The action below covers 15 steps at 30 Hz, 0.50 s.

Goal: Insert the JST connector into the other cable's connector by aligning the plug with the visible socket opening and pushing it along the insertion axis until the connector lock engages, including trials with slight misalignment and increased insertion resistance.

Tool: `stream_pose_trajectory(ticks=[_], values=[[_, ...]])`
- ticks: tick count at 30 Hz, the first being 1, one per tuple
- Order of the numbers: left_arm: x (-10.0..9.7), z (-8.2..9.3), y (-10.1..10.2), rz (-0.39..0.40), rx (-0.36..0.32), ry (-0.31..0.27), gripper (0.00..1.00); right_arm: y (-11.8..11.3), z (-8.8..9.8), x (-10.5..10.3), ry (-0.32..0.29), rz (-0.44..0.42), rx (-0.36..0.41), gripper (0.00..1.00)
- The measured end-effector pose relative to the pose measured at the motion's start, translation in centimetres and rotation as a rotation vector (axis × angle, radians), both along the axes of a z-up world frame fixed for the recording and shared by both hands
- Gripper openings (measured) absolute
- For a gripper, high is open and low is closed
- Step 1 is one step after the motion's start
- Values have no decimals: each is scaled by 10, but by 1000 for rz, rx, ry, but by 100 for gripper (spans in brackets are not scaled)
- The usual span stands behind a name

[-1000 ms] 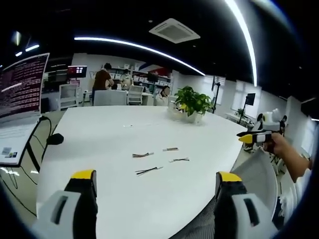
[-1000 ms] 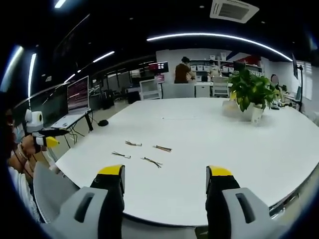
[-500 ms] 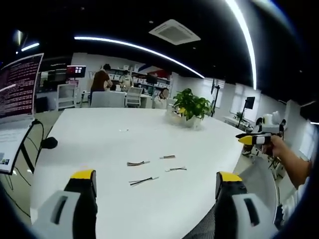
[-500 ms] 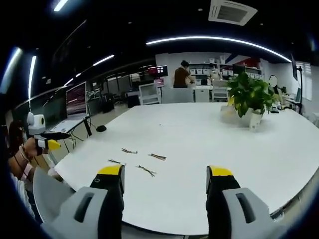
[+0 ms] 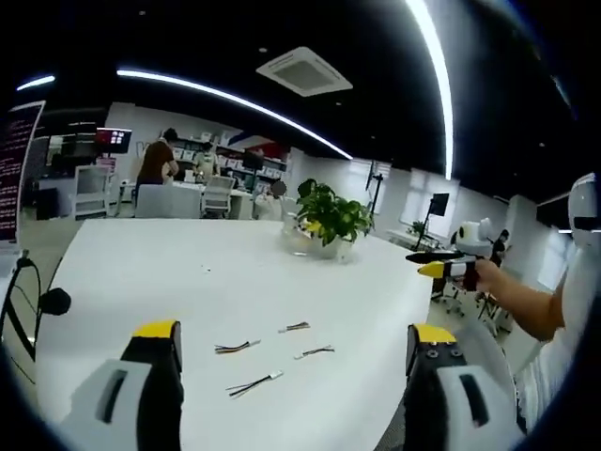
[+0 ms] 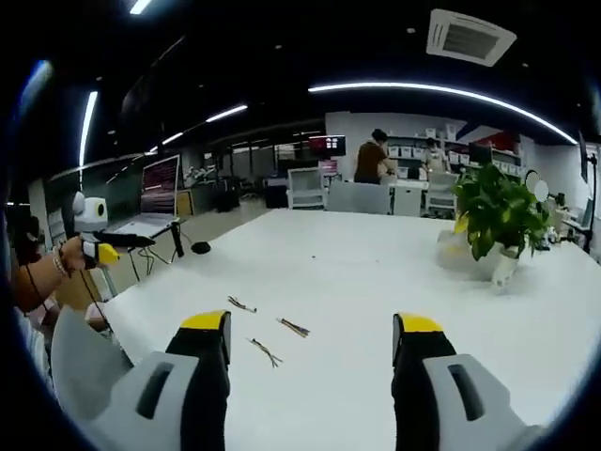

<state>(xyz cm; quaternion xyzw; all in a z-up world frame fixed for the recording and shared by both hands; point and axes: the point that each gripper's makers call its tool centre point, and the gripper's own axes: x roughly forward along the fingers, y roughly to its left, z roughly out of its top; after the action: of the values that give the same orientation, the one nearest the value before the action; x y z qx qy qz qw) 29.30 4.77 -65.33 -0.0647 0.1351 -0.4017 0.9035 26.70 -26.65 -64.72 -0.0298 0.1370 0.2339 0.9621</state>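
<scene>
Though tiny, connectors unclear on cables (image 5: 252, 383) atop table (image 5: 141, 272).

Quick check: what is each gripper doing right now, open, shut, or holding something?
Left gripper: open, holding nothing, above the white table.
Right gripper: open, holding nothing; cables lie on the table ahead.

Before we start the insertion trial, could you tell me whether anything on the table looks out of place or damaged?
Nothing stands out. Three short cables lie loose and apart on the white table; whether their connectors are intact is too small to tell. Both grippers, left and right, are open and hold nothing.
</scene>
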Motion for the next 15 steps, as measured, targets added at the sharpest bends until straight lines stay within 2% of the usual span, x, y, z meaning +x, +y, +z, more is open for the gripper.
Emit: stream_pose_trajectory(ticks=[1,3,5,6,8,10,11,12,13,15], values=[[2,2,-2,-20,2,-14,99,-1,0,2,-6,4,-8,74],[9,6,-5,-38,10,-39,99,-3,2,11,-43,24,-83,79],[14,8,-11,-75,26,-73,99,0,0,16,-45,61,-105,79],[15,6,-15,-105,32,-76,99,6,0,18,-44,98,-98,75],[15,7,-25,-163,-6,-65,98,17,-4,19,-26,179,-92,66],[13,6,-32,-214,11,-76,98,20,-4,23,-41,204,-112,47],[13,5,-35,-232,19,-84,98,27,0,25,-87,243,-118,40],[14,3,-39,-253,31,-98,98,32,0,25,-74,266,-95,34],[16,3,-41,-259,24,-106,98,34,-1,25,-66,276,-87,31],[20,0,-45,-267,18,-85,98,40,-2,29,-54,302,-65,32]])
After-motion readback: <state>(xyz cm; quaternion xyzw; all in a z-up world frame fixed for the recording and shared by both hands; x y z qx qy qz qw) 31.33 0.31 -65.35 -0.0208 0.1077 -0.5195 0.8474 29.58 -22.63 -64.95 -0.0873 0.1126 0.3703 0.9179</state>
